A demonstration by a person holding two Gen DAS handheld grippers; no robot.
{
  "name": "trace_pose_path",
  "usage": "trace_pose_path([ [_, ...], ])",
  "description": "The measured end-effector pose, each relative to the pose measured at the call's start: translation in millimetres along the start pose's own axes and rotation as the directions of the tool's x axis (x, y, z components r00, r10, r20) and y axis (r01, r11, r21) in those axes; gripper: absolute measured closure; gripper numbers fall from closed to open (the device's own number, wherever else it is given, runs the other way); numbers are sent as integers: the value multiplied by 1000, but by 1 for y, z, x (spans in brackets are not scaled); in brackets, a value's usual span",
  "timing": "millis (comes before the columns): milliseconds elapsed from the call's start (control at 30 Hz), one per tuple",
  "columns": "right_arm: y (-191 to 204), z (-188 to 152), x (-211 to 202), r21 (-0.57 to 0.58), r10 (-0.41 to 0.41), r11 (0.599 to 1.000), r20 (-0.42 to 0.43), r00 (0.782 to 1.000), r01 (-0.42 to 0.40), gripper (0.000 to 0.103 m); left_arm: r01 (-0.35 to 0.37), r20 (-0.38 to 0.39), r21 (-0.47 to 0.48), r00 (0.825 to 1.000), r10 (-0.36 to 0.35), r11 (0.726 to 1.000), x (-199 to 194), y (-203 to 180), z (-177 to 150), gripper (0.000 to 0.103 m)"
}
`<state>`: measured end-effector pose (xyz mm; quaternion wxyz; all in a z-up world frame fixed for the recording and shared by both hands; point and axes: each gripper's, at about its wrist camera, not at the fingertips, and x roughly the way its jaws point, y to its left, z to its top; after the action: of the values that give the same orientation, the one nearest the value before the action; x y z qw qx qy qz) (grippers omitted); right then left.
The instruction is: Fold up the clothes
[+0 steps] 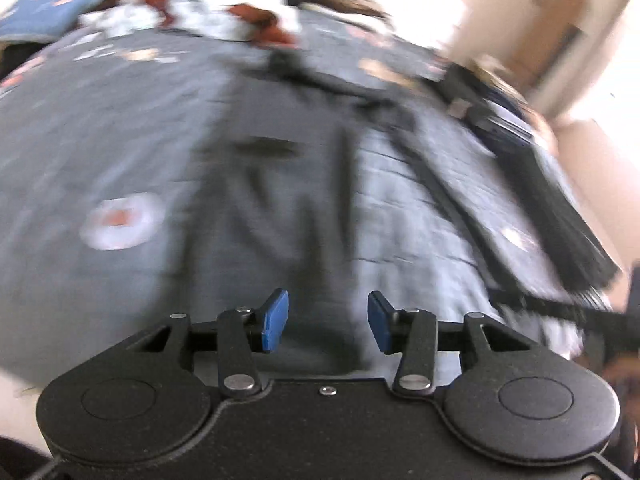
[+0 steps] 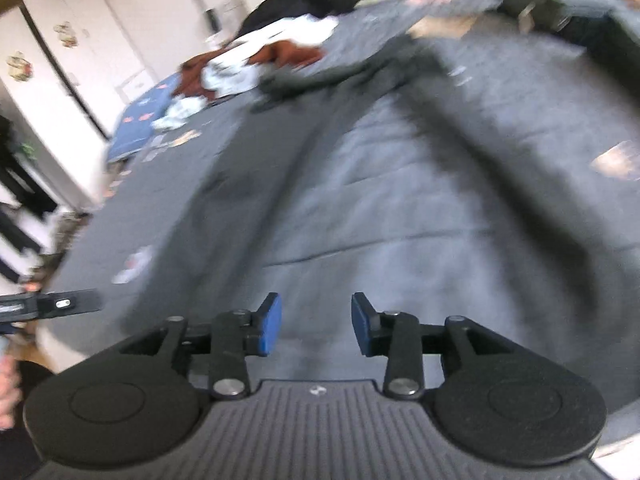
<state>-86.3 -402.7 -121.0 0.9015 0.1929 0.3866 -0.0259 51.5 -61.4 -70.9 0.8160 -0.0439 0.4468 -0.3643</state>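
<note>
Your left gripper (image 1: pixel 328 322) hangs over the bed (image 1: pixel 100 152) w/ its blue pads (image 1: pixel 276 320) spread apart, nothing between them; both views are smeared by motion blur. Your right gripper (image 2: pixel 316 326) is the same: pads (image 2: pixel 269 325) parted, gap empty, only cloth below. The garment (image 1: pixel 400 208), a light grey piece w/ dark bands running along it, lies spread on the dark grey bedspread straight ahead of both grippers, not touching either; blur hides what kind of clothing it is. In the right wrist view it fills the middle of the frame (image 2: pixel 400 216), its dark bands fanning toward the far end. At the head of the bed sits a heap of other clothes (image 1: pixel 224 20), white and rust-brown, beside a blue pillow (image 1: pixel 52 4); the right view shows that heap (image 2: pixel 256 64) well apart from the garment. A white wardrobe (image 2: pixel 68 52) stands by the bed's side. At the right view's left edge, part of the other gripper's dark body (image 2: pixel 48 304) shows, w/ a bit of your hand (image 2: pixel 8 384) under it.
</note>
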Motion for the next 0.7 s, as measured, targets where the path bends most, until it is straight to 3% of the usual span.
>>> trace_pose_path([
  [133,-56,3,-36,8,-89,996,11,996,88,59,161,-67,62,985,-156,985,44,-60,-21,53],
  [300,-113,5,-58,-44,-135,990,-64,989,132,59,324,-125,79,942,-313,943,101,-128,-40,53],
  [433,-148,5,-71,-75,-137,989,-104,985,130,59,364,-140,79,926,-351,928,134,-160,-54,53],
  [567,-185,6,-73,-25,-102,995,-150,983,99,59,376,-161,56,918,-363,925,162,-179,-67,54],
  [700,-206,-3,-62,-35,-92,996,-217,972,86,59,391,-191,17,905,-381,920,187,-189,-80,60],
])
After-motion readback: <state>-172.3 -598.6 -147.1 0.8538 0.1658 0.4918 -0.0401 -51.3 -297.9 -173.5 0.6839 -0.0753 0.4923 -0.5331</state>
